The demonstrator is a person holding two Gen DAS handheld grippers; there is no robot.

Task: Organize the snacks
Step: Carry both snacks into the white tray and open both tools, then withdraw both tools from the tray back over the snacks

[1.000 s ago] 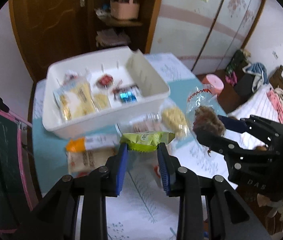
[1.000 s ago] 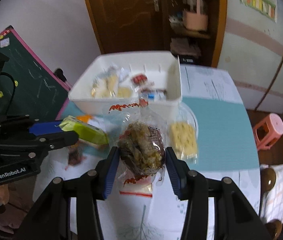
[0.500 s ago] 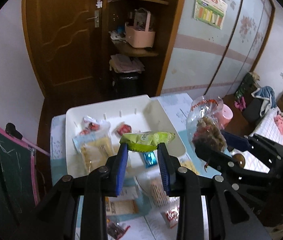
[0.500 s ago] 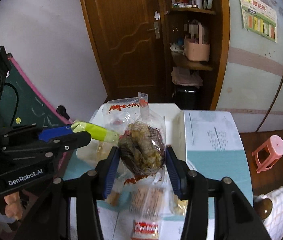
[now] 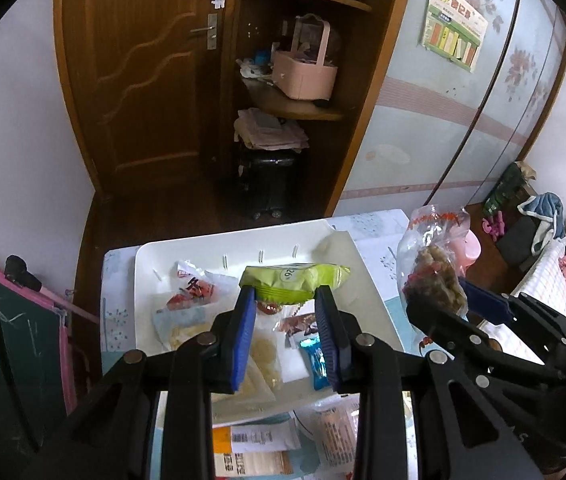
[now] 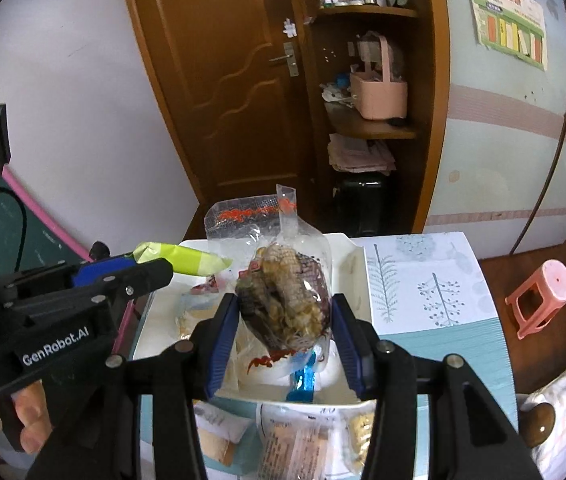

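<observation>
Both hand-held grippers now above white bin (image 5: 367,280), clamping green packet (image 5: 295,280) and clear bag (image 6: 283,296).

black tool (image 5: 286,308), blue pads (image 5: 243,332); silver screws

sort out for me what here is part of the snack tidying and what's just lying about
Part of the job:
- green snack packet in the left gripper
- clear bag of brown snacks in the right gripper
- white bin with packets inside
- loose packets on the table

Lying about:
- pink basket
- pink stool
- wall poster
</observation>
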